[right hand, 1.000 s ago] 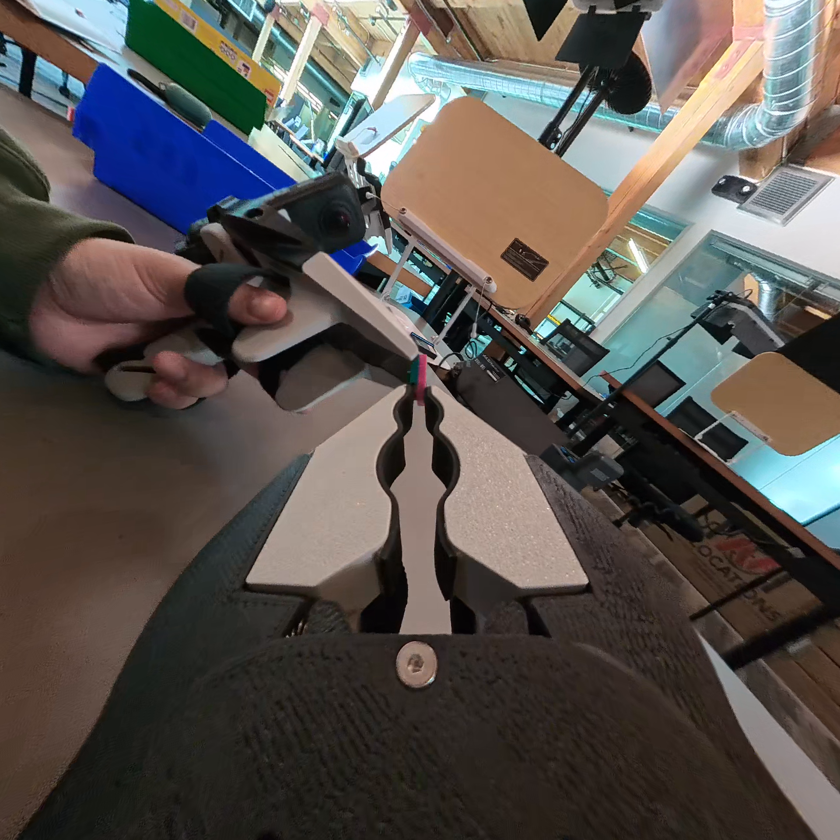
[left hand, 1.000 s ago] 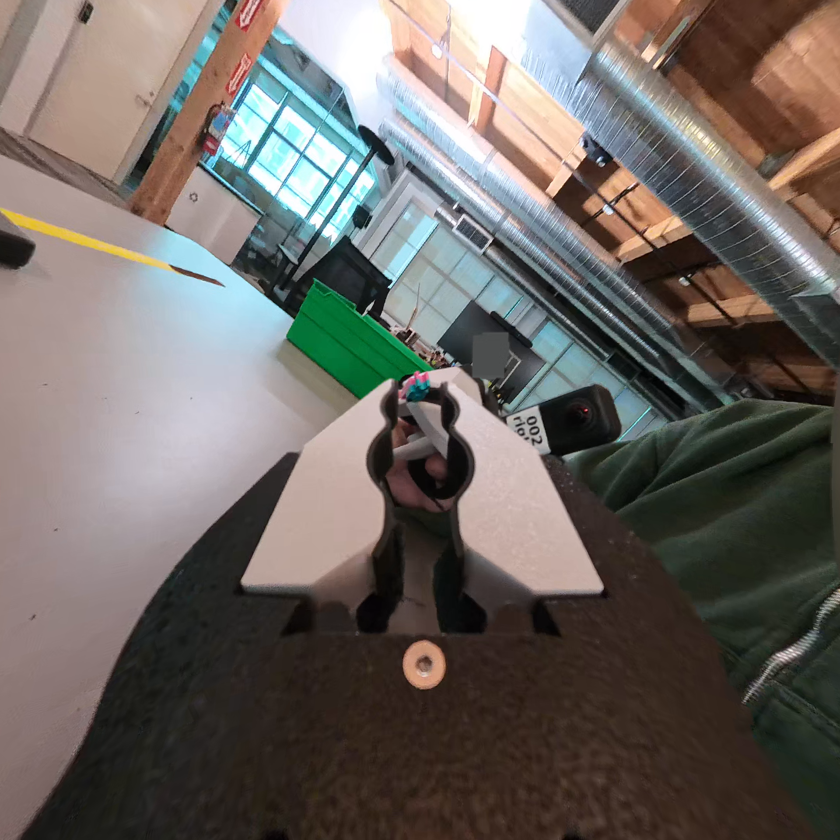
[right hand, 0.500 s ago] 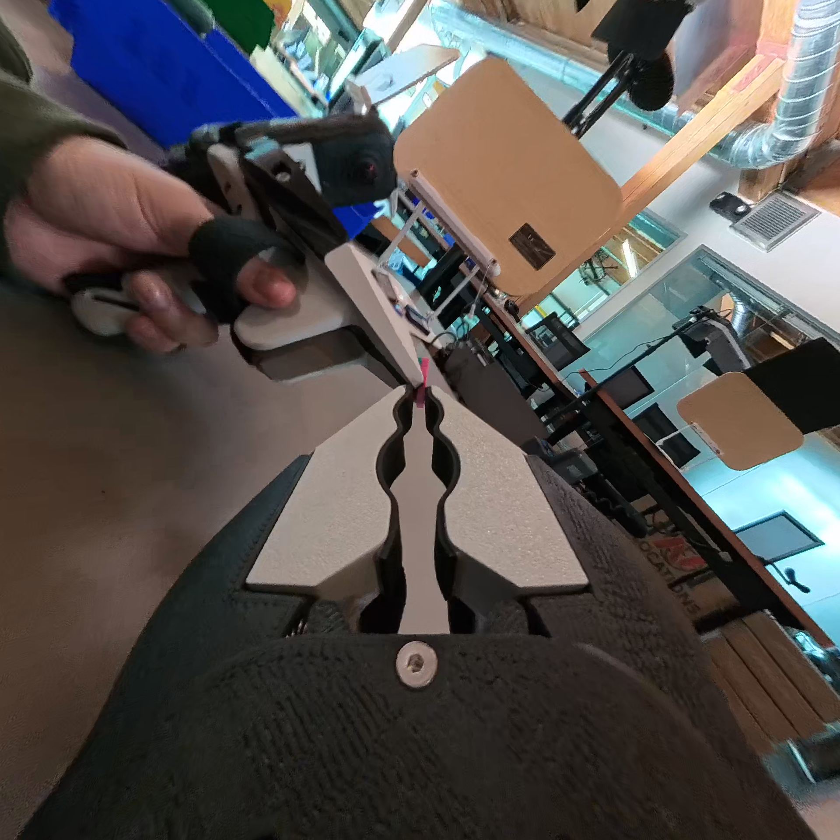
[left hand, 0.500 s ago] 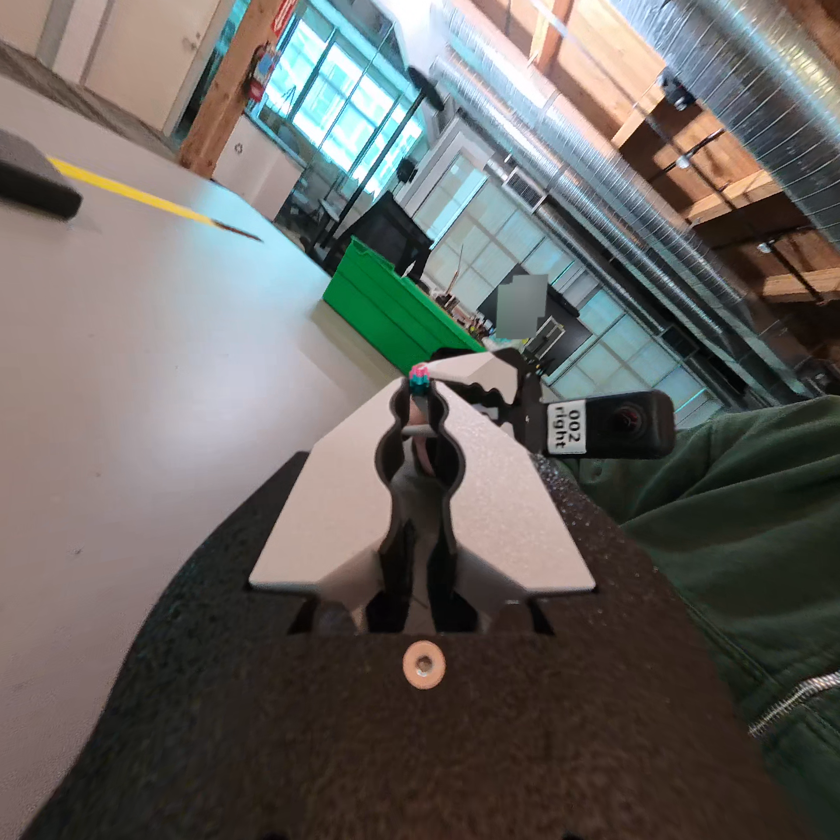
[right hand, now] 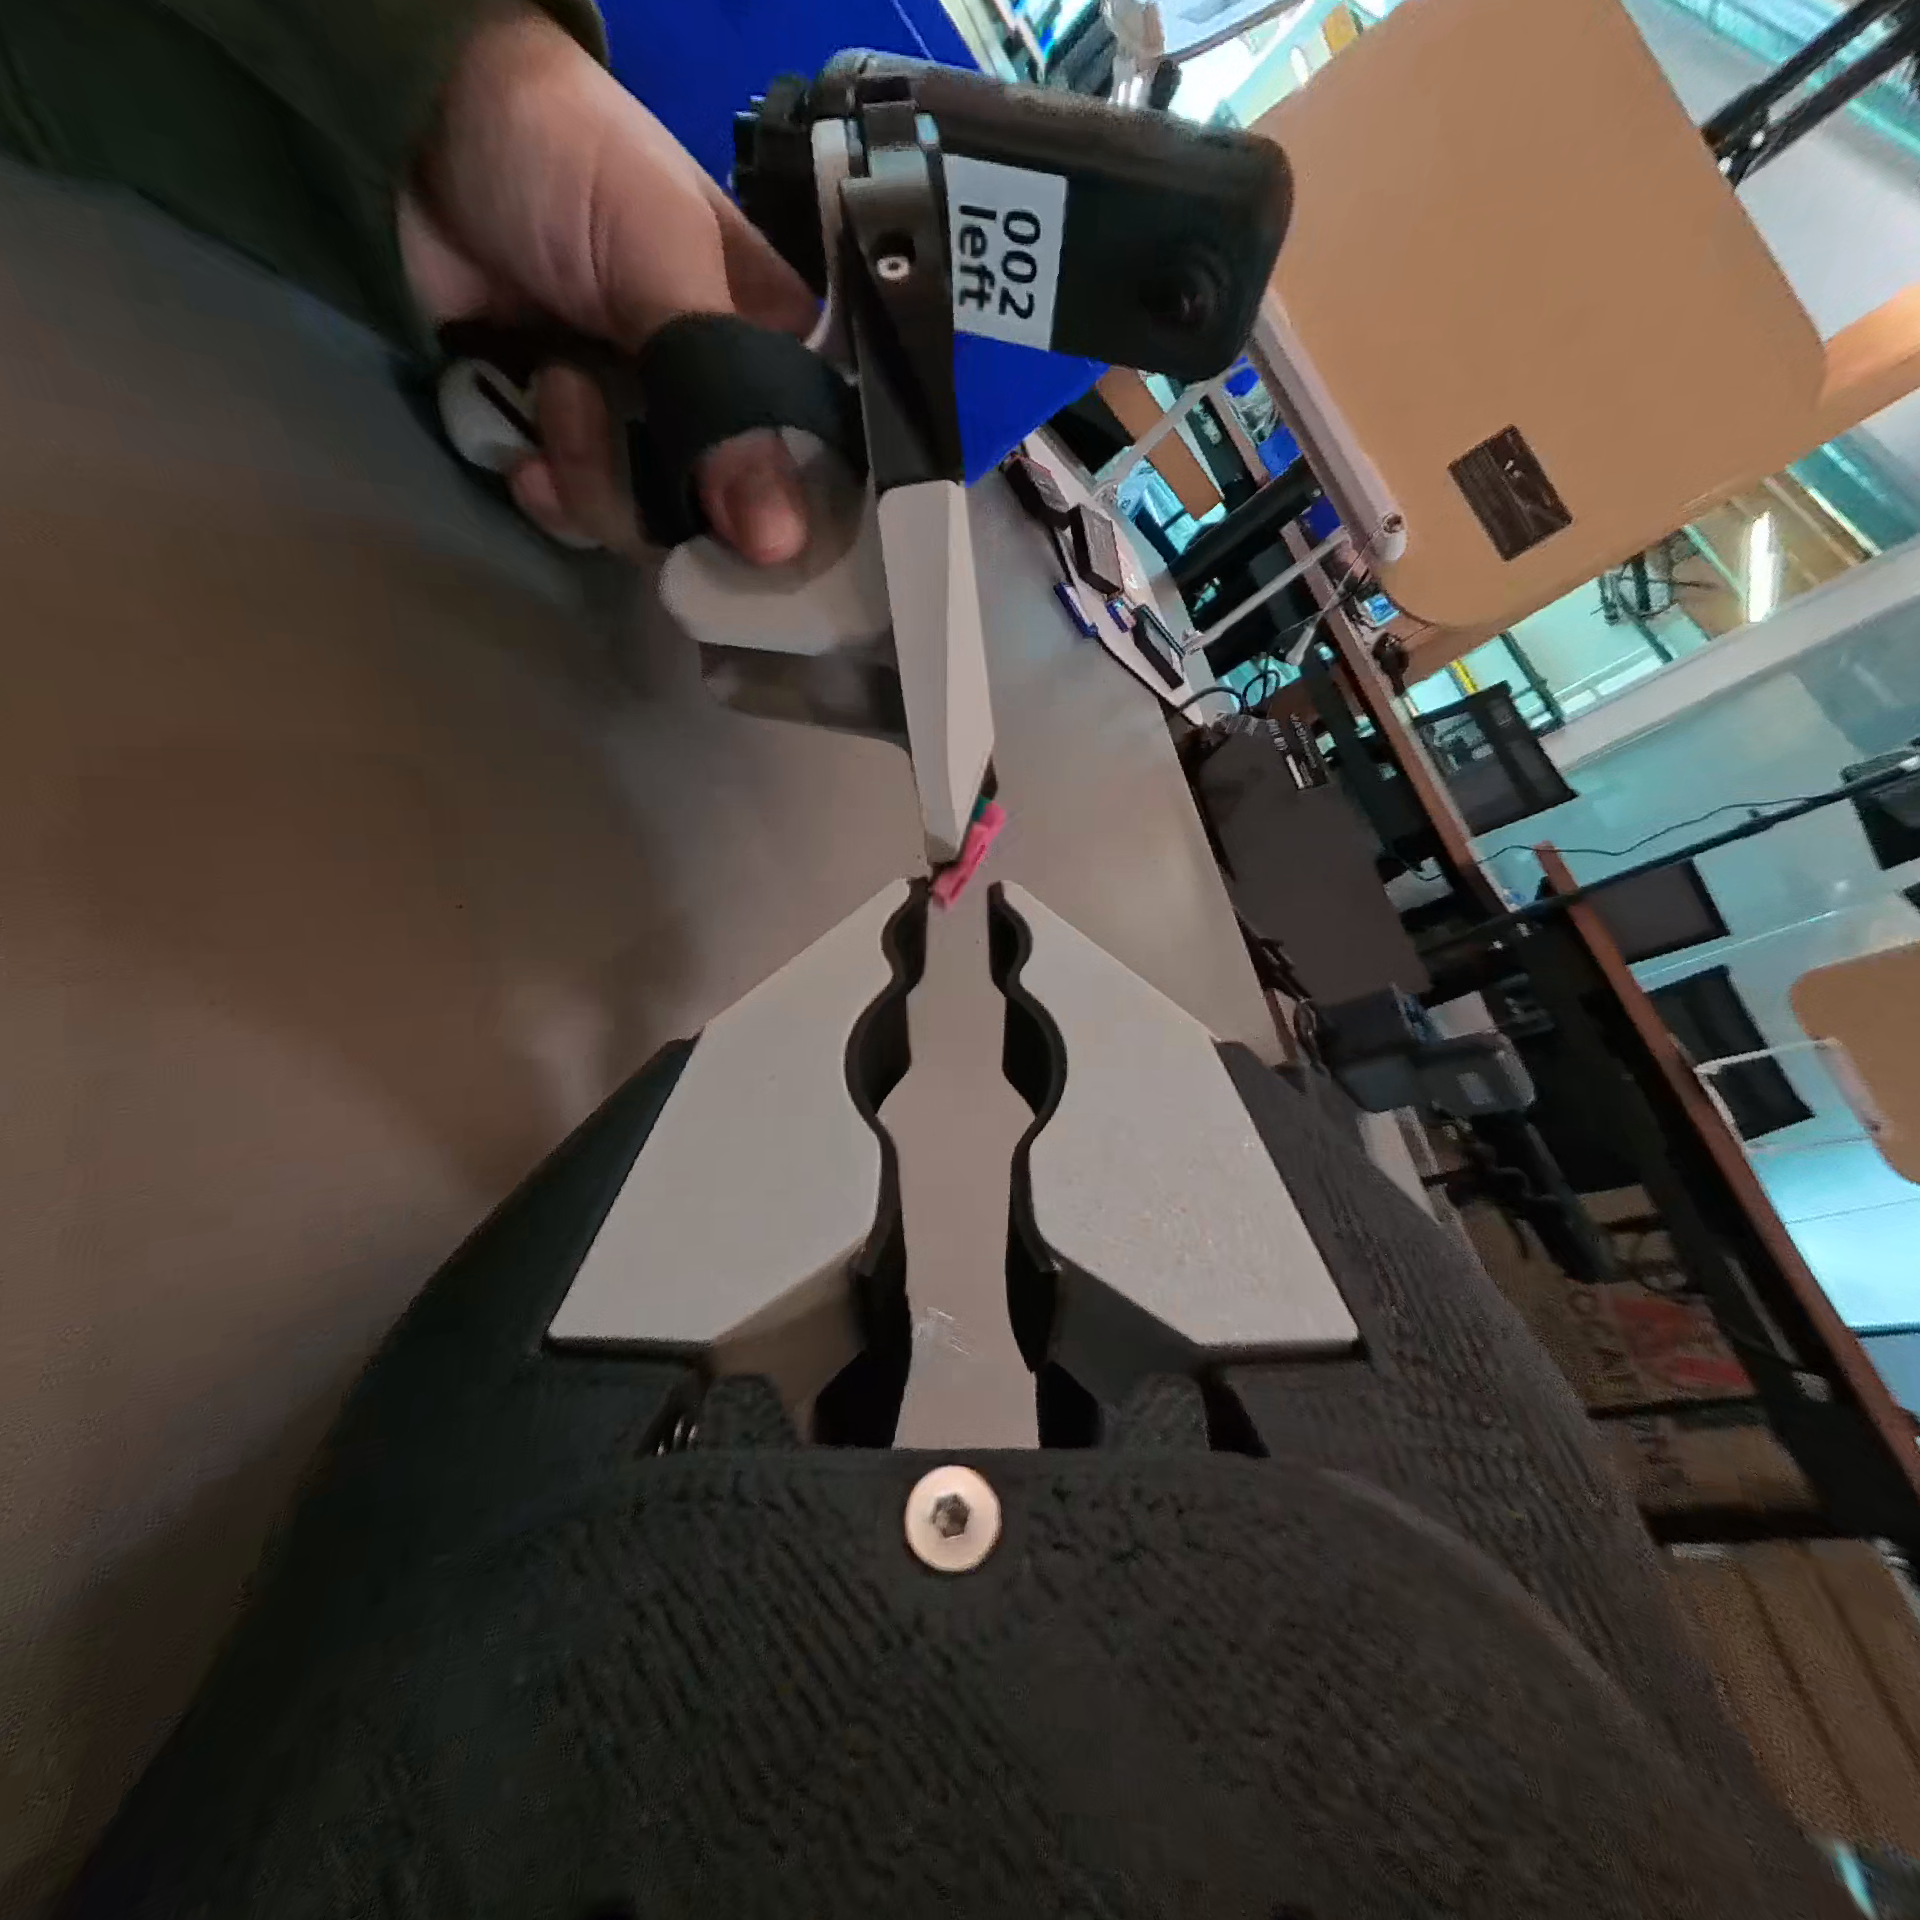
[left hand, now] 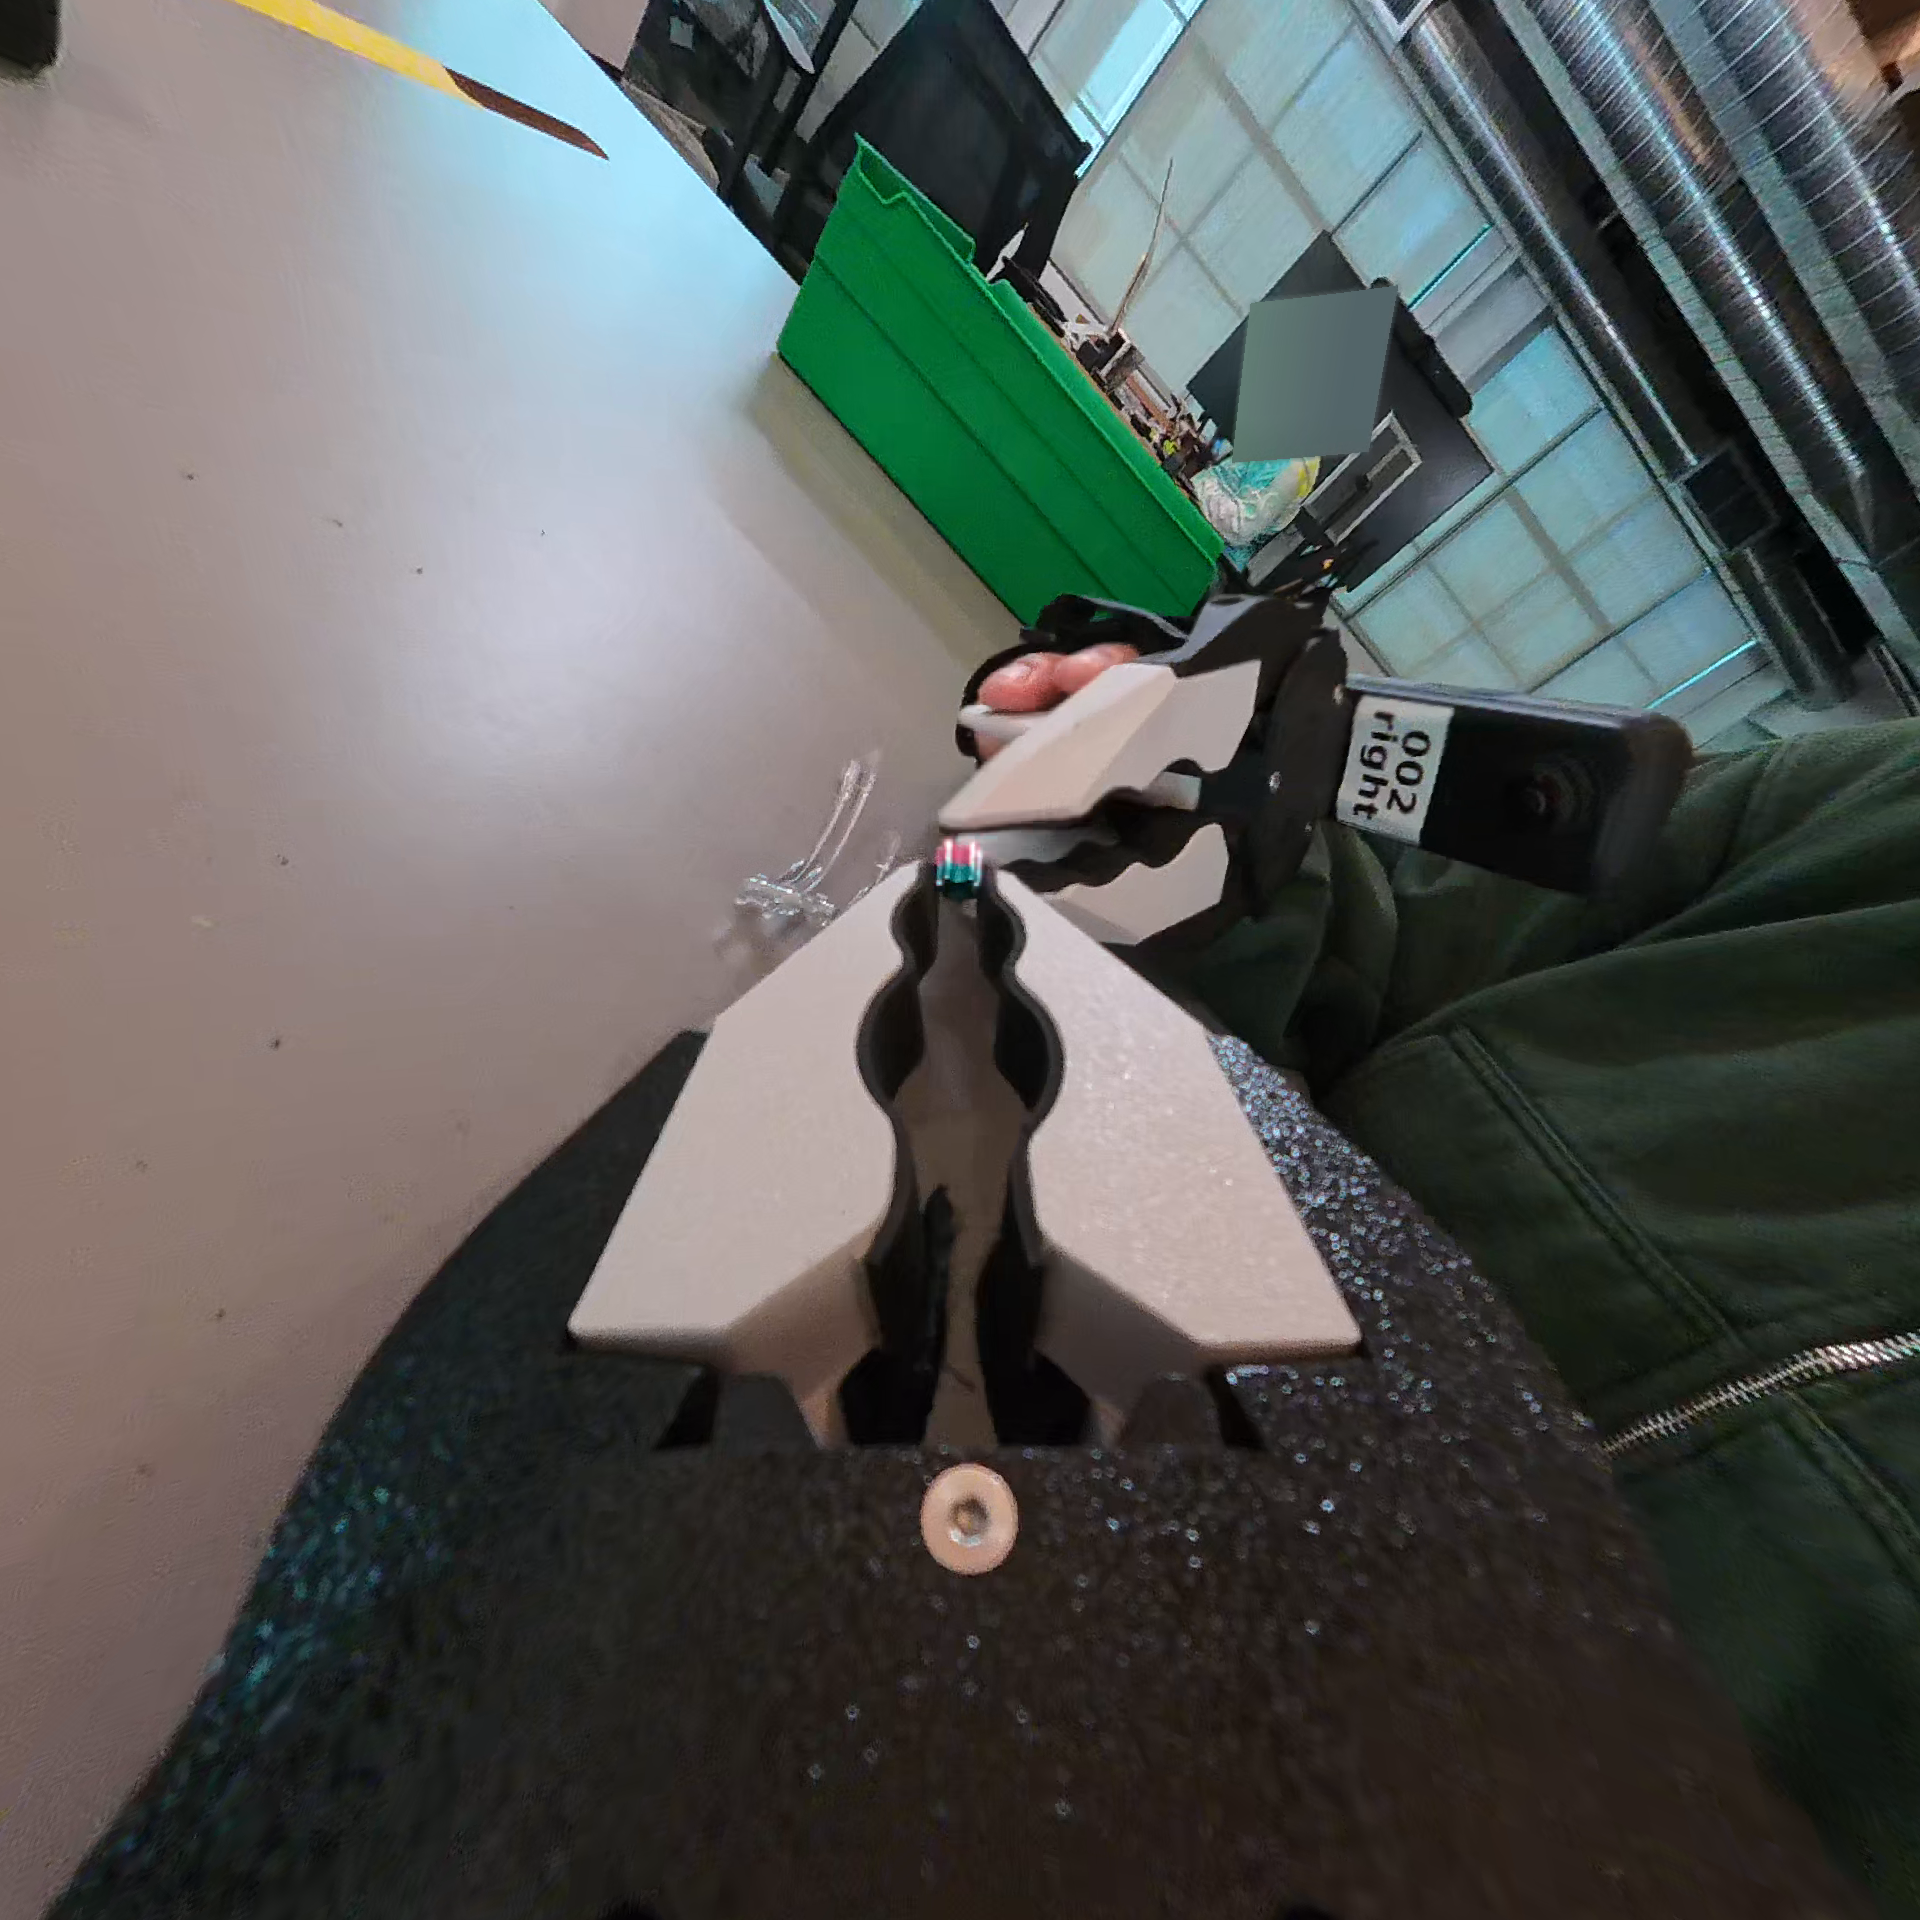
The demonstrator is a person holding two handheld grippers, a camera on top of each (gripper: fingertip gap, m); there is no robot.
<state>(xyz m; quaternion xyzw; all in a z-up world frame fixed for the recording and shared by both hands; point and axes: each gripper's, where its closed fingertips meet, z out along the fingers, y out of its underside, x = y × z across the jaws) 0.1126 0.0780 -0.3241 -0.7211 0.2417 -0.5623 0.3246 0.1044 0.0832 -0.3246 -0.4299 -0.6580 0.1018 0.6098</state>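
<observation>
Left gripper [left hand: 957, 883] pinches a pink-green piece [left hand: 956, 869] at 12 o'clock, tip to tip with the right gripper [right hand: 956, 896], slightly parted, empty; a steady, aligned hold seems wise.

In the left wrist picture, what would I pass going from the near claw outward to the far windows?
Left claw pinching a small pink and green piece → right claw → green bin → dark screen → windows.

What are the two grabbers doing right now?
Left gripper: shut on a small pink and green piece.
Right gripper: open a little, its fingertips beside that piece, not gripping it.
</observation>
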